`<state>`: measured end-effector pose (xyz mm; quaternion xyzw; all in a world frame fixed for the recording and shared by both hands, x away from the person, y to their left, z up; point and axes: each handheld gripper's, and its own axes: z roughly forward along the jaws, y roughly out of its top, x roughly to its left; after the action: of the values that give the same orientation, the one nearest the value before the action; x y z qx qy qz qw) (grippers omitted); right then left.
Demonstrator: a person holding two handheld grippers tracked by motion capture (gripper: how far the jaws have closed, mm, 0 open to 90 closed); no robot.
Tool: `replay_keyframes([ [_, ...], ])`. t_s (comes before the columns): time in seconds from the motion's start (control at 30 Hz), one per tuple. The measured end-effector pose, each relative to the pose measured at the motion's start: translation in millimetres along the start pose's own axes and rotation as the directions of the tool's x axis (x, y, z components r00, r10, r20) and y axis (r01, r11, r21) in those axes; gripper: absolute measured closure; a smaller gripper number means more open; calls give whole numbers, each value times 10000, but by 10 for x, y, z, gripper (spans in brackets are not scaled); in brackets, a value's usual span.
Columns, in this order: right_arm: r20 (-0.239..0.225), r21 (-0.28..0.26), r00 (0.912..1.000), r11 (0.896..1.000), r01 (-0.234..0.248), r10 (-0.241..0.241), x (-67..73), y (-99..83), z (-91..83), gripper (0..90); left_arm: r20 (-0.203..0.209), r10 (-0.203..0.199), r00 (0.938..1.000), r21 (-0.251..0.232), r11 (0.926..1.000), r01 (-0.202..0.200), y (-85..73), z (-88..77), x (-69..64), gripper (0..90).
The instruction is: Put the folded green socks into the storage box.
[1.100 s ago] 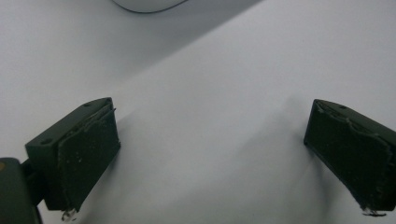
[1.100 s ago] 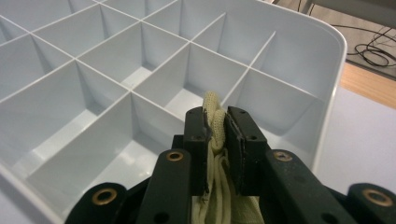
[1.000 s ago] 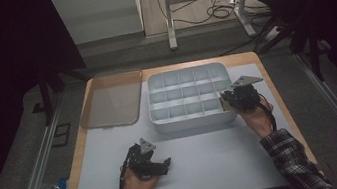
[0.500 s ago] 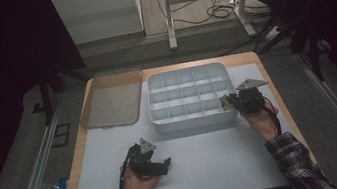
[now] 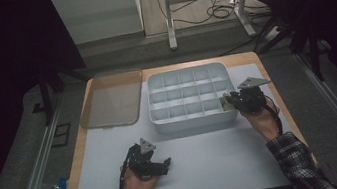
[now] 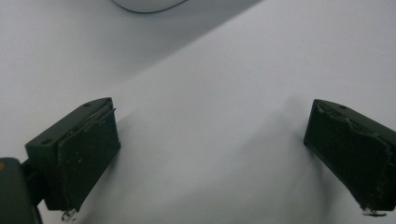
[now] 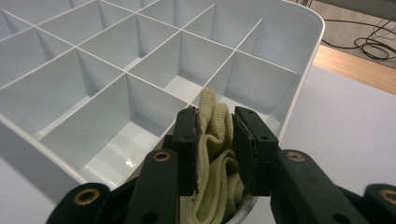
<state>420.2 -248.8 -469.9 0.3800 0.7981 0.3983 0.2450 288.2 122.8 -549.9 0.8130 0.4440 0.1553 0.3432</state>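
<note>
Right tongs [image 7: 215, 154] have just been opening, yellow cloth [image 7: 212, 140] still between them over the compartment tray [image 7: 299, 84]; left tongs [image 6: 210, 158] stand apart.

Clear lid [image 5: 111, 99] left of table [image 5: 192, 65] — cables [image 5: 220, 12] behind, perhaps

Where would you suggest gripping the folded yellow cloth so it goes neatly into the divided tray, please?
Grip the yellow cloth across its folded bundle near the top, coming from above the corner compartment of the divided tray. The folds stand upright and narrow, so the right gripper spans them with its jaws; they have just been opening, the cloth between them.
</note>
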Motion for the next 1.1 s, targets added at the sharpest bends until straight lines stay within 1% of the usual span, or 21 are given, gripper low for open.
replay_keyframes([
  [0.1, -51, -34, 10000, 10000, 6, -6, 13, 13, -18, 662, -1, 1, 10000, 0, 10000, -1, 0, 0, 0, 28],
  [0.3, -107, -87, 9998, 9998, 188, -189, 45, 43, -64, 625, -1, 3, 10000, 2, 10000, -3, 0, 0, 0, 28],
  [0.5, -317, -75, 9993, 9997, 216, -219, 71, 66, -111, 577, -3, 4, 10000, 1, 10000, -4, 0, 0, 0, 28],
  [0.53, -326, -72, 9991, 9996, 281, -283, 74, 65, -117, 568, 1, 2, 10000, 4, 10000, -2, 0, 0, 1, 28],
  [0.67, -414, 31, 9987, 9995, 303, -302, 95, 66, -136, 513, 0, 4, 10000, 4, 10000, -4, 0, 0, 0, 28],
  [0.73, -512, 153, 9984, 9996, 234, -226, 102, 68, -144, 477, 3, 2, 10000, 6, 10000, -2, 0, 0, 1, 28],
  [0.9, -525, 262, 9985, 9995, 167, -153, 128, 74, -177, 402, 2, 0, 10000, 5, 10000, 0, 0, 0, 1, 28],
  [1.03, -473, 333, 9985, 9990, 282, -267, 167, 74, -210, 355, 4, 1, 10000, 7, 10000, -1, 0, 0, 1, 28],
  [1.1, -522, 369, 9982, 9989, 304, -284, 186, 70, -229, 335, 3, 0, 10000, 6, 10000, 0, 0, 0, 1, 28],
])
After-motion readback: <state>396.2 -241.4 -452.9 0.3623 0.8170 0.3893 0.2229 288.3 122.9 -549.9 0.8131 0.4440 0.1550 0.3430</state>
